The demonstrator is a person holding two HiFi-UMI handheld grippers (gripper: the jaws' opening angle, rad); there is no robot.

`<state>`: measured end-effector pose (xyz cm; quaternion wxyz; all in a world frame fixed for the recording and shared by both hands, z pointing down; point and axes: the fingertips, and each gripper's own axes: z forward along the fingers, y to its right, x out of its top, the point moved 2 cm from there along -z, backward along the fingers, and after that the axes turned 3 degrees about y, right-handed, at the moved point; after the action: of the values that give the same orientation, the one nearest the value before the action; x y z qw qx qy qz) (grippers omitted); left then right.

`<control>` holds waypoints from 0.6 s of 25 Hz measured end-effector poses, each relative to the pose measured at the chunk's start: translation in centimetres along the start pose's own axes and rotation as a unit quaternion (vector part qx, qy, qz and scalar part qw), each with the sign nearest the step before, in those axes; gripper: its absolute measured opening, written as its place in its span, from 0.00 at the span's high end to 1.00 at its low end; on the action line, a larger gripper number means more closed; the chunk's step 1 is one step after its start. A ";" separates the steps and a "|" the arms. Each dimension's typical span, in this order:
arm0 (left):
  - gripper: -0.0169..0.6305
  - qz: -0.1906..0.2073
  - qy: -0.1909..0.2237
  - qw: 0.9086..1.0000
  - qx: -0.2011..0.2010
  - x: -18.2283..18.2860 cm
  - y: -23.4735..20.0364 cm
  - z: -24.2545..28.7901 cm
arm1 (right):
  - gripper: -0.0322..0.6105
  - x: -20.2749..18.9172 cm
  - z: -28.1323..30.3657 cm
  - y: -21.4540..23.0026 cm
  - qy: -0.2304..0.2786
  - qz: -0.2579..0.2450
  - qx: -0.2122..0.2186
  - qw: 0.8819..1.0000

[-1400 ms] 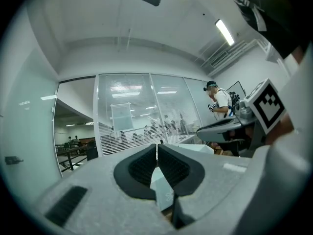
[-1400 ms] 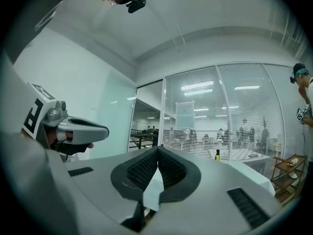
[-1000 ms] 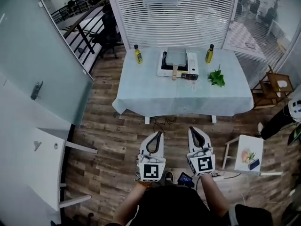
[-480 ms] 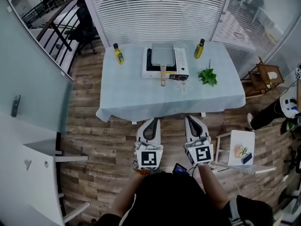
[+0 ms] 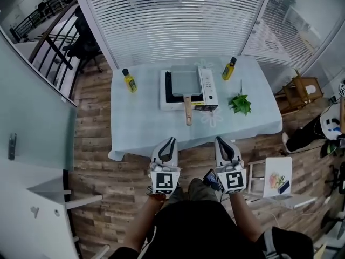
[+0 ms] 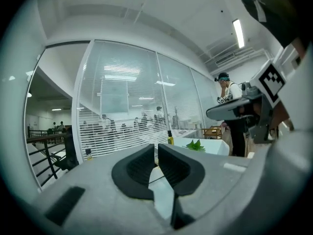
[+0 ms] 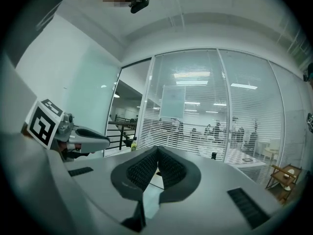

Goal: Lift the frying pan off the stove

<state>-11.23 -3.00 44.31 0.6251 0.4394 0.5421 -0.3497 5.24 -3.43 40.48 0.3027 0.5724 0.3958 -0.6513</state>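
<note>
Both claws closed, nothing in them. Left claw (image 5: 168, 141) and right claw (image 5: 221, 140) level, side by side, tips about at the table's (image 5: 135, 134) near edge. Greens (image 5: 240, 104) ahead of right claw. Frying pan (image 5: 184, 82) on the stove (image 5: 208, 85), ahead between both claws, well apart, handle (image 5: 187, 110) pointing back at them. Bottles (image 5: 129, 81) flank the stove

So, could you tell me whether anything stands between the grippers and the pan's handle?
Nothing visible does. The handle points towards the left gripper and right gripper across bare tablecloth; the bottles and the leaves sit off to the sides.
</note>
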 end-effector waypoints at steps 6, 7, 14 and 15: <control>0.94 0.028 0.012 0.998 -0.047 -0.5 -1.5 4.4 | 0.95 -2.3 4.3 3.1 -0.020 -0.009 0.005 1.000; 0.94 0.028 0.008 0.998 -0.047 -0.8 -1.8 5.3 | 0.95 -2.7 5.3 3.7 -0.021 -0.007 0.010 1.000; 0.94 0.021 -0.037 0.998 -0.042 -2.3 -3.0 11.2 | 0.95 -4.0 12.6 8.4 -0.016 -0.007 0.059 0.998; 0.94 0.015 -0.044 0.998 -0.043 -2.8 -3.2 11.9 | 0.95 -4.2 13.6 9.0 -0.013 -0.005 0.065 0.998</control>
<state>-10.19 -15.36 46.81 0.6717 0.4043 0.5222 -0.3356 6.63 -19.88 43.51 0.2666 0.5800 0.3516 -0.6847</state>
